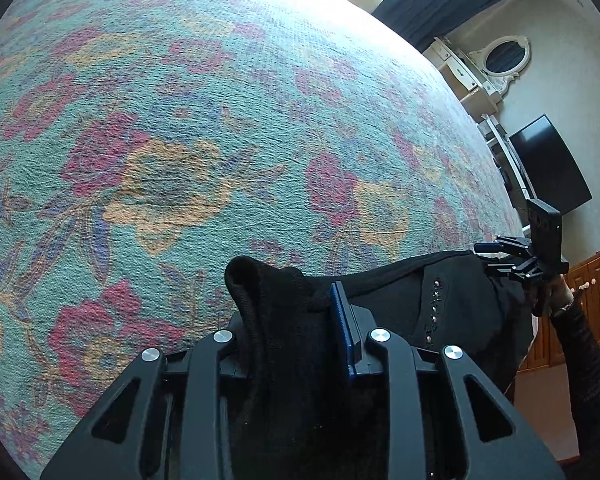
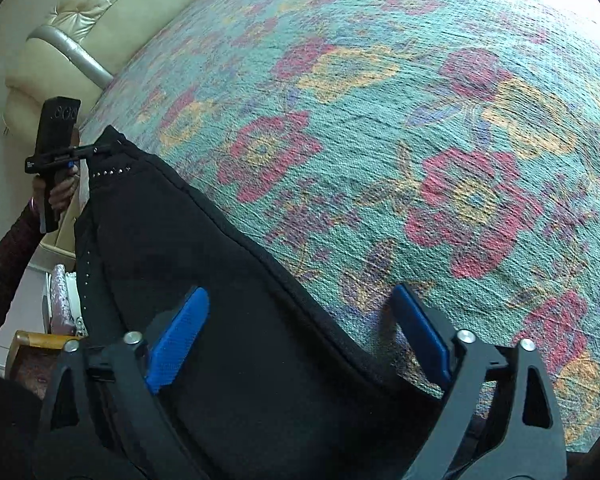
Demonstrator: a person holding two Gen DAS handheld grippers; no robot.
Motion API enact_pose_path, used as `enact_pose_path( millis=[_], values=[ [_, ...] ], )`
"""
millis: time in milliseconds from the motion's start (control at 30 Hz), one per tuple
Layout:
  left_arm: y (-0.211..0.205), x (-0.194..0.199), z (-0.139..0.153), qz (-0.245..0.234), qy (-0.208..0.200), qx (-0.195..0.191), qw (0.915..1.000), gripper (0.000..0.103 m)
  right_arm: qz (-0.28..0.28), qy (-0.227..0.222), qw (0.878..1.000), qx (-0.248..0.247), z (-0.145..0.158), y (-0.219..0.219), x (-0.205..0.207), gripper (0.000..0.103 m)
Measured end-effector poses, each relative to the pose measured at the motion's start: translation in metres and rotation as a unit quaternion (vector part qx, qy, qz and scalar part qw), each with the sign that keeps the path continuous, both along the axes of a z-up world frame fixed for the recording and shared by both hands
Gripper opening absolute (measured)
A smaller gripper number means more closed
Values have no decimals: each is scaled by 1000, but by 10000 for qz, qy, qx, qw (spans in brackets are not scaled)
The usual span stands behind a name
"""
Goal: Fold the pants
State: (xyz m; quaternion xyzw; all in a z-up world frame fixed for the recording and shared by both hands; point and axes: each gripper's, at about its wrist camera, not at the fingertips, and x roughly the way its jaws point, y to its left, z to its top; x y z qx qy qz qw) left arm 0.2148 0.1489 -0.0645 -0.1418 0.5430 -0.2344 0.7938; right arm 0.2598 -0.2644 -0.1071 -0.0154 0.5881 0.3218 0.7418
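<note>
Bunching pants (image 1: 284, 320) inside left tongs (image 1: 296, 320)

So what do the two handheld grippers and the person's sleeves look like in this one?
Both are black handheld units. The left gripper has black linkage arms with silver pivot bolts and blue ribbed pads. The right gripper matches: the same black linkage, the same silver bolts, and blue textured pads. Each carries a black boxy camera block above its handle. The sleeves are dark knit, with a band at one wrist.

Black pants (image 2: 204, 280) with stud trim, spread at floral bedspread's near edge
</note>
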Motion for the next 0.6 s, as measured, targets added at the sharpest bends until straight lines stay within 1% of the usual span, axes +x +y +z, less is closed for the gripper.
enact_pose_path(
  millis=[33,67,100,133,233,300,367,400,433,467,500,533,567,600],
  values=[
    [-1,1,-2,3,26,109,9999,20,-43,-66,9996,-276,-1,0,1,51],
    [-2,2,-4,10,49,134,9999,20,-119,-34,9994,-315,0,-4,3,31],
    [-1,2,-3,46,37,122,9999,15,-153,177,9997,-19,1,-9,4,6],
    [-1,3,-2,71,20,87,9999,12,-199,323,9991,198,2,-14,3,7],
    [-3,1,5,111,-127,106,9998,12,-51,215,9996,176,8,-10,-14,7],
    [-6,-1,9,45,-230,205,9995,12,-26,99,9999,108,14,-8,-24,6],
    [-10,0,8,-3,-179,272,9995,12,22,-12,10000,73,19,-6,-29,8],
    [-12,1,6,-34,-152,299,9994,12,32,-73,10000,48,21,-7,-30,16],
    [-12,2,5,-45,-127,350,9993,12,43,17,10000,64,20,-6,-28,27],
    [-14,3,4,-43,-103,354,9993,12,32,4,10000,-32,19,-6,-26,52],
    [-15,4,3,-22,-85,364,9993,12,-4,-140,9996,-241,19,-5,-24,58],
    [-14,5,3,36,-82,387,9992,15,35,-158,9992,-367,16,-3,-21,58],
    [-14,7,4,119,-85,399,9991,18,96,-44,9992,-390,11,-1,-20,56],
    [-12,8,4,224,-86,389,9990,25,112,27,9991,-400,7,-1,-20,37]
  ],
)
